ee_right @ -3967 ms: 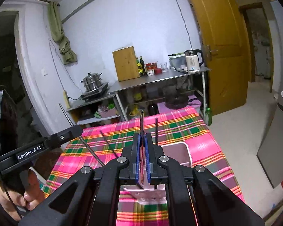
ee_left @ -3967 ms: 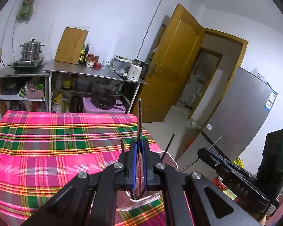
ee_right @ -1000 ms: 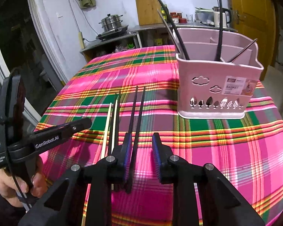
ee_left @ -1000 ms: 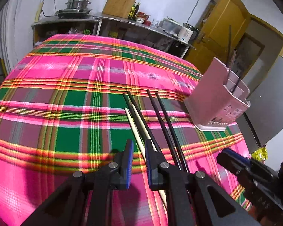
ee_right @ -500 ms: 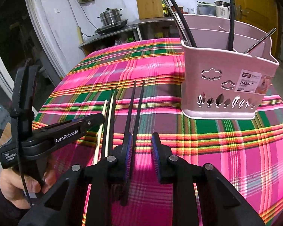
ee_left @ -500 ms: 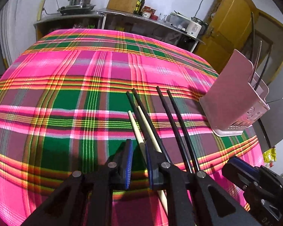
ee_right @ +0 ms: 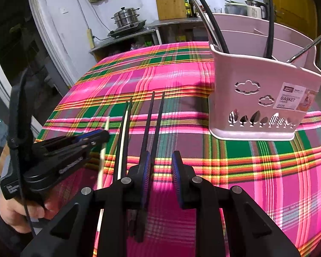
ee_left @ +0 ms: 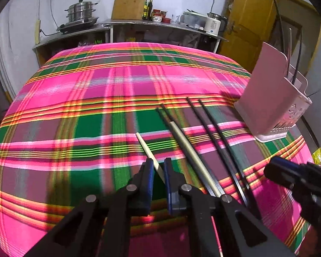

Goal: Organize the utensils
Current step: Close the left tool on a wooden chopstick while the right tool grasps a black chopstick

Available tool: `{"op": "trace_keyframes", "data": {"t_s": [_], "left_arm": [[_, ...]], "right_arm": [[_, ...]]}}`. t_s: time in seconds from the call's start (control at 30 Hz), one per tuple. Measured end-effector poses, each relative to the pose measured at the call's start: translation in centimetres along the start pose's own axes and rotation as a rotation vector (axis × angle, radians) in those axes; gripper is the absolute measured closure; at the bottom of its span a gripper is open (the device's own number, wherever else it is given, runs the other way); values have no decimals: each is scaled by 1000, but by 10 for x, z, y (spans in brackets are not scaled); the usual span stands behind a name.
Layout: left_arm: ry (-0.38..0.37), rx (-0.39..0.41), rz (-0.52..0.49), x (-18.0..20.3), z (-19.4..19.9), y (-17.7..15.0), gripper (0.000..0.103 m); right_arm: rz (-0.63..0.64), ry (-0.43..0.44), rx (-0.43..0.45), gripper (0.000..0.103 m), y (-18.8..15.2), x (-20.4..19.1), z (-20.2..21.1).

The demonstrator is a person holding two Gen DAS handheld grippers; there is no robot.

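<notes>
**Left jaws closing on a pale chopstick**

The pale chopstick (ee_left: 148, 152) I'm after now sits between my left hand-held gripper's (ee_left: 158, 167) closing pads, swung apart from its twin (ee_left: 192, 150) just to the right; a second ago the pair lay together. My right hand-held gripper (ee_right: 160, 167) stands part open and empty, with the black chopsticks (ee_right: 154, 128) at its left pad. The pink basket (ee_right: 256, 98) waits ahead-right on the surface (ee_left: 85, 107), so one stick looks ready to lift.
</notes>
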State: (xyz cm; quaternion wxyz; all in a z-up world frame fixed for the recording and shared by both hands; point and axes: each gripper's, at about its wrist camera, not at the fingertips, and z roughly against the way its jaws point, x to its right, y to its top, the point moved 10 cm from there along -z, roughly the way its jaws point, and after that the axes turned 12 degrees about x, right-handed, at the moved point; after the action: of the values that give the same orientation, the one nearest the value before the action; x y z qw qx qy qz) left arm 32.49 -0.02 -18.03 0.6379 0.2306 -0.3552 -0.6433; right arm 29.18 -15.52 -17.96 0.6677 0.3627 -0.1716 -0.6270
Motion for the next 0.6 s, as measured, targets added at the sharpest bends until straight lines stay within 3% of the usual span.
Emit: {"op": "trace_keyframes", "data": {"t_s": [0.33,0.6], "left_arm": [[-41,-21,30,-31,9,-1,94],[-47,-23,110,-41,8,1,94]], "right_arm": [[20,-10,-37,82,3,-6,-38],[32,-38,-54,85,10,-4,-62]]}}
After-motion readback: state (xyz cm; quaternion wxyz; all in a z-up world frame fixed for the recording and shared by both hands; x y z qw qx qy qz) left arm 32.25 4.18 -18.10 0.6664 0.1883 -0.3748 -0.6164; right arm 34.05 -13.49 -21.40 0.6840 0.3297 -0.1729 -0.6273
